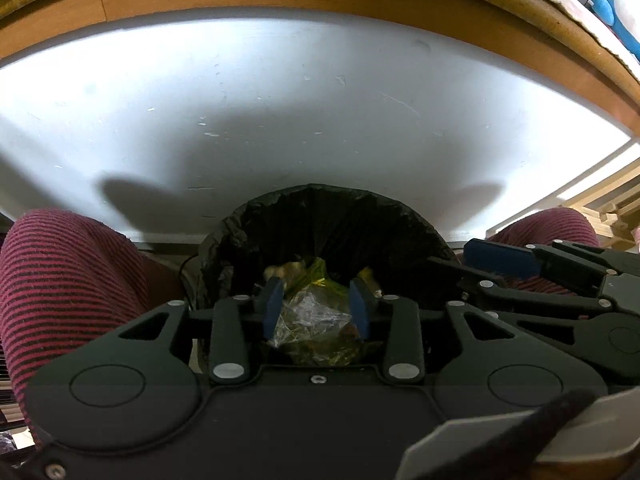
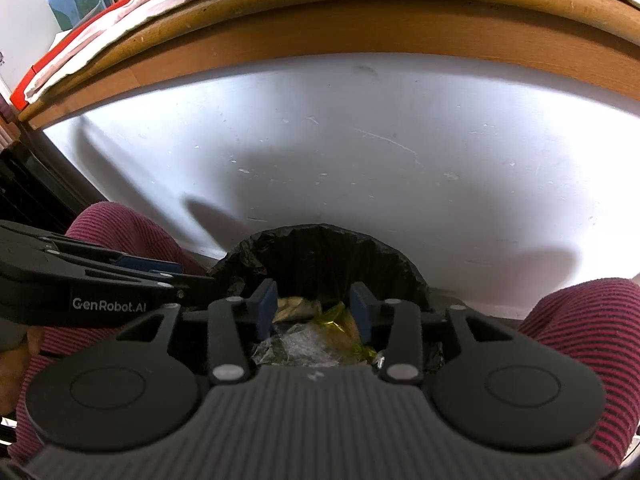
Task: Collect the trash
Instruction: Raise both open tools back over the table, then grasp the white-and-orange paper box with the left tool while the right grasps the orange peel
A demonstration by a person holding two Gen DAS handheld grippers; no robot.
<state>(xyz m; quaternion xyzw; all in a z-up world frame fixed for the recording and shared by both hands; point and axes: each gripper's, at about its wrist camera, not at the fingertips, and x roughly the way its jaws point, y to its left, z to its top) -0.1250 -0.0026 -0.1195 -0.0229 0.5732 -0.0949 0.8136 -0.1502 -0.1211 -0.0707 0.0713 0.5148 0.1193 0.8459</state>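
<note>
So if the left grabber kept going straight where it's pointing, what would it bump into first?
Most likely the crumpled clear plastic on top of the trash in the black-lined bin. The left gripper points down into the bin, jaws open and empty. Depth is hard to judge.

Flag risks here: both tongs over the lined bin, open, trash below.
1. The left tongs and right tongs hang close together over the bin; they could bump.
2. A finger could snag the thin black liner on withdrawal.
3. The wrappers lie loose; anything clinging could lift out.
</note>
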